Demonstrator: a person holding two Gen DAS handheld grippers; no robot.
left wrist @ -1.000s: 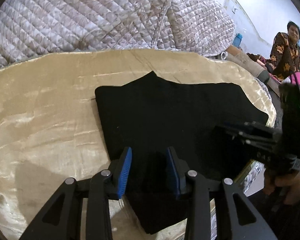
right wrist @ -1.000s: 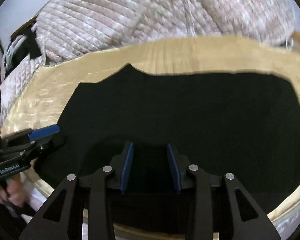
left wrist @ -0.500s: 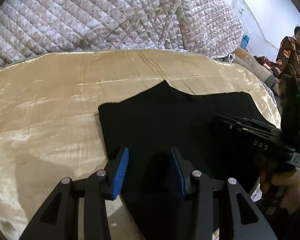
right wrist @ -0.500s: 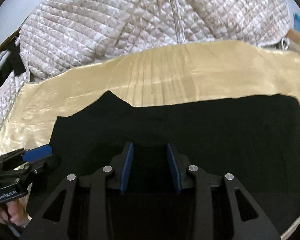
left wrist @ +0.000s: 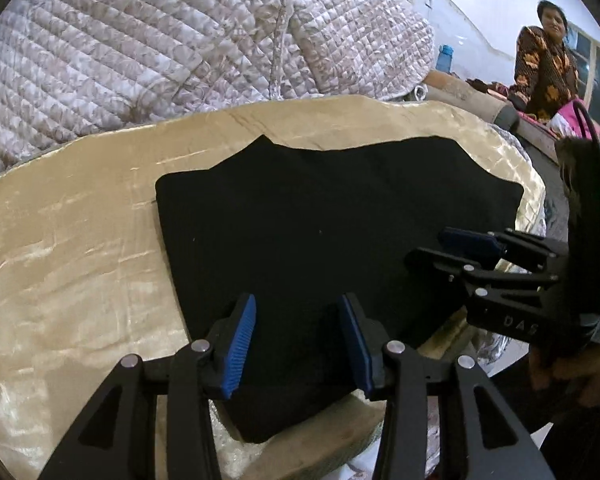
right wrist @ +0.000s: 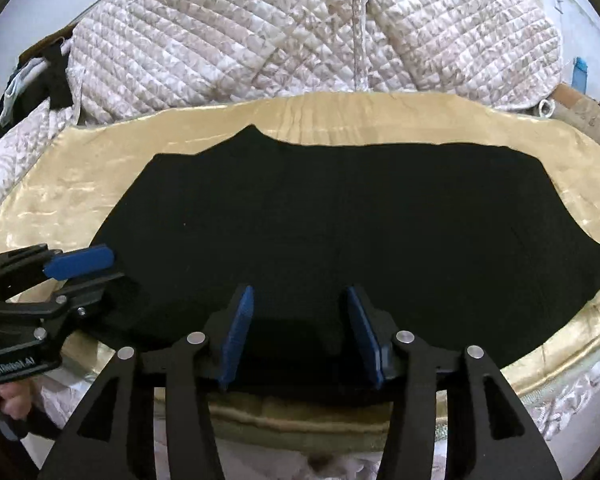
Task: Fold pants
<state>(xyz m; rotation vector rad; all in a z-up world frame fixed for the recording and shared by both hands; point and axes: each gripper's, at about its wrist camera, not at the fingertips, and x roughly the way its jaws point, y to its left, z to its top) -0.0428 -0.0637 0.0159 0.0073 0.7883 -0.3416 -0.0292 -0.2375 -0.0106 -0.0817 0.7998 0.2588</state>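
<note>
Black pants (right wrist: 340, 232) folded flat on gold cloth (right wrist: 80, 184); near edge hidden behind both grippers. Left gripper (left wrist: 296, 344) and right gripper (right wrist: 300, 336): jaws just opening, apart over fabric, gripping nothing. Fold layers indistinct.

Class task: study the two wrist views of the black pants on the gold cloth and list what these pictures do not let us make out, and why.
- Fold lines and layers of the black pants: both views, the fabric is too dark to read.
- Near edge of the pants: right wrist view, behind the right gripper.
- Near right corner: left wrist view, behind the right gripper.
- What lies under the gold cloth: covered.
</note>
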